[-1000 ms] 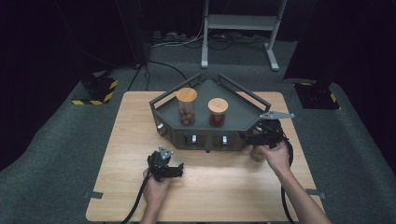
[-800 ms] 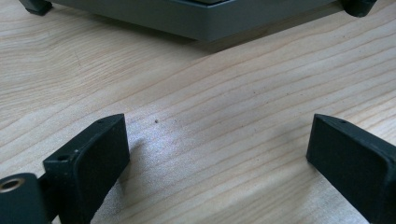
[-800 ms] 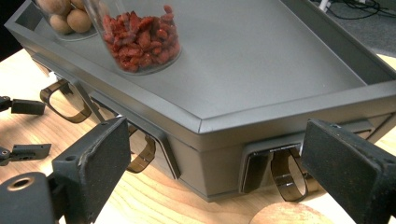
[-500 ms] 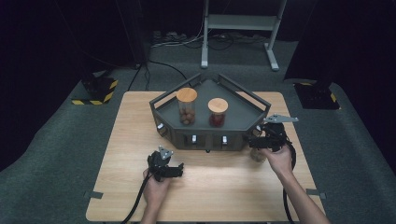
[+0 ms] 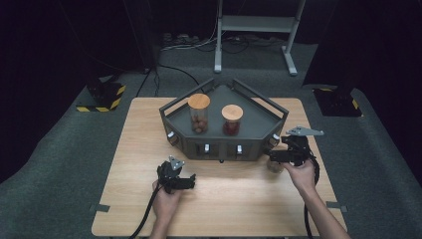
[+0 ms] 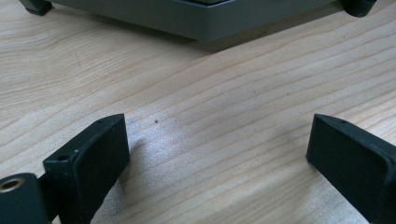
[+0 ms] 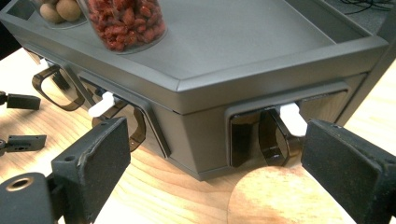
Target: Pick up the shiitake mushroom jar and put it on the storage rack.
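Presently noted at the table (image 5: 239, 209): dark grey dispenser stand (image 5: 259, 130) set at the far middle, carrying a wooden-lidded jar of nuts (image 5: 199, 113) and a wooden-lidded jar of red berries (image 5: 232, 119) on its deck.

Right tongs (image 5: 272, 157) brought up low against the stand's right front corner. Jaws spread wide, nothing gripped. Seen along them in the right gripper view: right tongs (image 7: 215, 158) facing the corner outlet and its white lever (image 7: 293, 114), with a round wooden disc (image 7: 275, 198) lying just below that outlet, nearer the right jaw and clear of the left one. Same wooden disc (image 5: 274, 167) visible from above, just beside the stand's foot. Cannot tell whether a bare lid or the top of a small jar.

Left tongs (image 5: 189, 180) resting low over bare table in front of the stand, well apart from the disc. Jaws wide apart, empty, as confirmed in the left gripper view (image 6: 217, 154).

Judged step: approach to the right outlet, pick-up or lever work not yet begun.

Judged next requirement: centre the right jaws squarely on whichever is meant, disc or lever, then close gently; keep clear of the stand's wall to avoid shifting the stand and toppling the jars.
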`<move>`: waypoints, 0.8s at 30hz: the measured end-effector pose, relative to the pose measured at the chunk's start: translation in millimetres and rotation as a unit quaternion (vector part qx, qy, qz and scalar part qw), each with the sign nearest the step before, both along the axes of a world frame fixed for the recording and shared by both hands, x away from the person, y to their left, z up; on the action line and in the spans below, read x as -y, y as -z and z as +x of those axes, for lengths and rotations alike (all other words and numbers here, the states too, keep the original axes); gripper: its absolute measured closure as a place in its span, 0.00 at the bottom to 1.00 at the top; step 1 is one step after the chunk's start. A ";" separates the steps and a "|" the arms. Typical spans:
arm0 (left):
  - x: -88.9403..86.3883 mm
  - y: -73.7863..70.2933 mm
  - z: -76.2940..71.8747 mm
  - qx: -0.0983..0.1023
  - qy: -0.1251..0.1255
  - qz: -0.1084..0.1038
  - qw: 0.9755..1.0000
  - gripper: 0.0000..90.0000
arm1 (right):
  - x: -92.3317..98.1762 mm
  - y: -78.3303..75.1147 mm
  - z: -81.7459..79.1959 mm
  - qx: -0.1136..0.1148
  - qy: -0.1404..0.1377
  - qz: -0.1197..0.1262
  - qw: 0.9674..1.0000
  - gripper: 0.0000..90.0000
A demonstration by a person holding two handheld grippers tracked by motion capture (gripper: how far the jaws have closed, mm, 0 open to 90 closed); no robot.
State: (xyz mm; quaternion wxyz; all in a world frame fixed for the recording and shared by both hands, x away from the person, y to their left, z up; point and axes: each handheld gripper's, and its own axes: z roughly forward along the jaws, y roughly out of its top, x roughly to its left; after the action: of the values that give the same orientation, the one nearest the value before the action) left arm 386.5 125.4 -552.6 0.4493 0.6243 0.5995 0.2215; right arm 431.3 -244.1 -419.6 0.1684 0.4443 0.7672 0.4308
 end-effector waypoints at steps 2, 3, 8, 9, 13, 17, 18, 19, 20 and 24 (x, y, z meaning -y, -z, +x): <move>0.0 0.0 0.0 0.000 0.000 0.000 1.000 0.07 | 2.1 1.3 -1.1 0.000 0.002 0.002 1.000 0.09; 0.0 0.0 0.0 0.000 0.000 0.000 1.000 0.07 | 3.5 2.0 -1.9 0.000 0.002 0.003 1.000 0.09; 0.0 0.0 0.0 0.000 0.000 0.000 1.000 0.07 | 9.4 4.3 -5.3 0.004 0.005 0.010 1.000 0.09; 0.0 0.0 0.0 0.000 0.000 0.000 1.000 0.07 | 10.6 4.7 -5.9 0.004 0.006 0.011 1.000 0.09; 0.0 0.0 0.0 0.000 0.000 0.000 1.000 0.07 | 15.3 6.9 -8.6 0.005 0.009 0.014 1.000 0.09; 0.0 0.0 0.0 0.000 0.000 0.000 1.000 0.07 | 18.6 9.3 -11.2 0.008 0.013 0.013 1.000 0.08; 0.0 0.0 0.0 0.000 0.000 0.000 1.000 0.07 | 19.6 9.8 -11.8 0.010 0.014 0.013 1.000 0.08; 0.0 0.0 0.0 0.000 0.000 0.000 1.000 0.07 | 20.2 10.3 -12.4 0.010 0.015 0.014 1.000 0.08; 0.0 0.0 0.0 0.000 0.000 0.000 1.000 0.07 | 21.5 11.0 -13.2 0.011 0.017 0.012 1.000 0.08; 0.0 0.0 0.0 0.000 0.000 0.000 1.000 0.07 | 27.3 15.4 -17.0 0.013 0.024 0.013 1.000 0.08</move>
State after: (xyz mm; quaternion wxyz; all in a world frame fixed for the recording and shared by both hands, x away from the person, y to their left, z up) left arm 386.5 125.3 -552.6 0.4493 0.6243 0.5994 0.2215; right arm 414.3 -271.5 -434.9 0.1829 0.4586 0.7486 0.4425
